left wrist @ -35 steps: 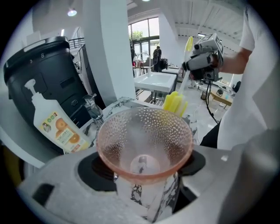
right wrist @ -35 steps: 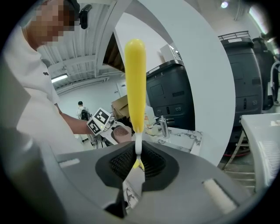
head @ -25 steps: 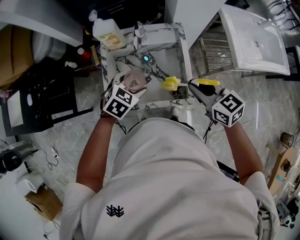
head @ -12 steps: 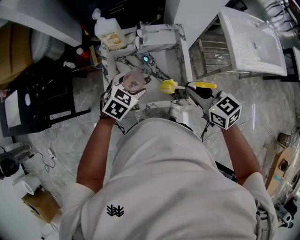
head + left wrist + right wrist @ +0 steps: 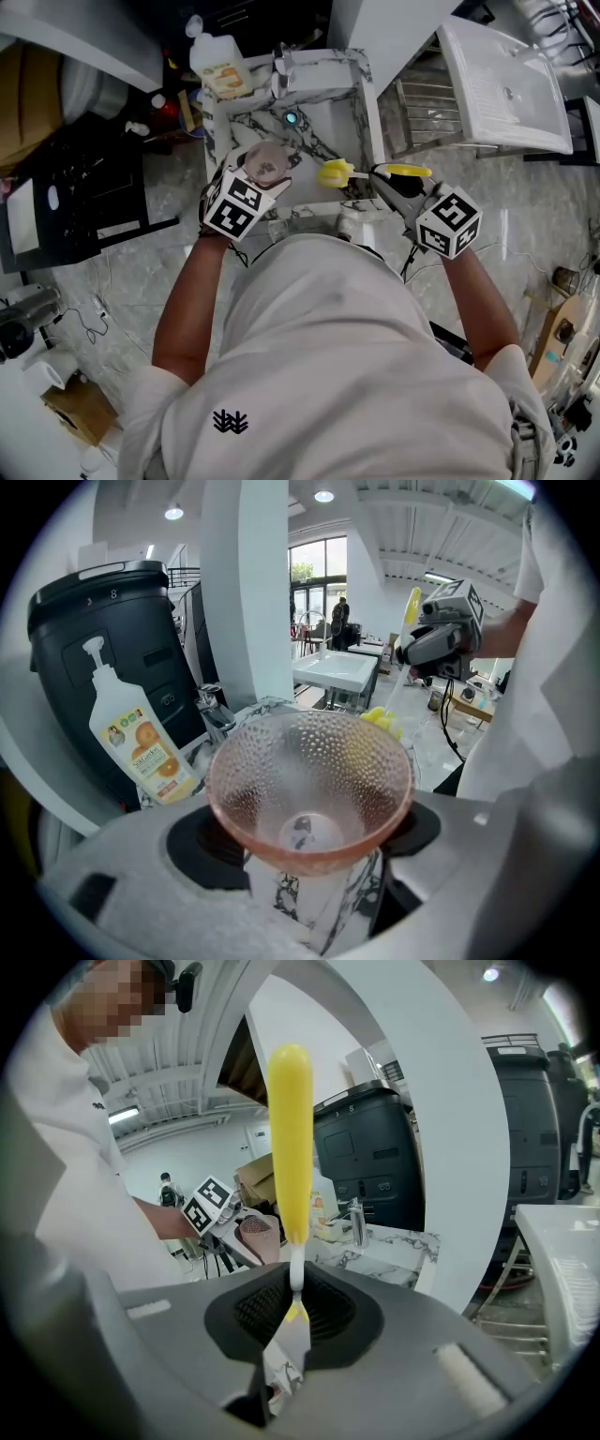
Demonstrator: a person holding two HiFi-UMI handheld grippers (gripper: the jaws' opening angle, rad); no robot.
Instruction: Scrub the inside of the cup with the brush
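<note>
- Currently left tongs grip a pink dimpled glass cup, its mouth open towards the camera
- Right tongs clamp the yellow brush
- Bristle head sits beside the cup, outside it; scrubbing appears not yet begun

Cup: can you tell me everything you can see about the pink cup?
The cup is see-through pink, maybe glass or plastic, with tiny bumps all over. It flares wide at the rim and narrows to a small round bottom. It looks empty. The left gripper clamps its sides and holds it tilted in the air. The yellow brush is beside it, not touching.
</note>
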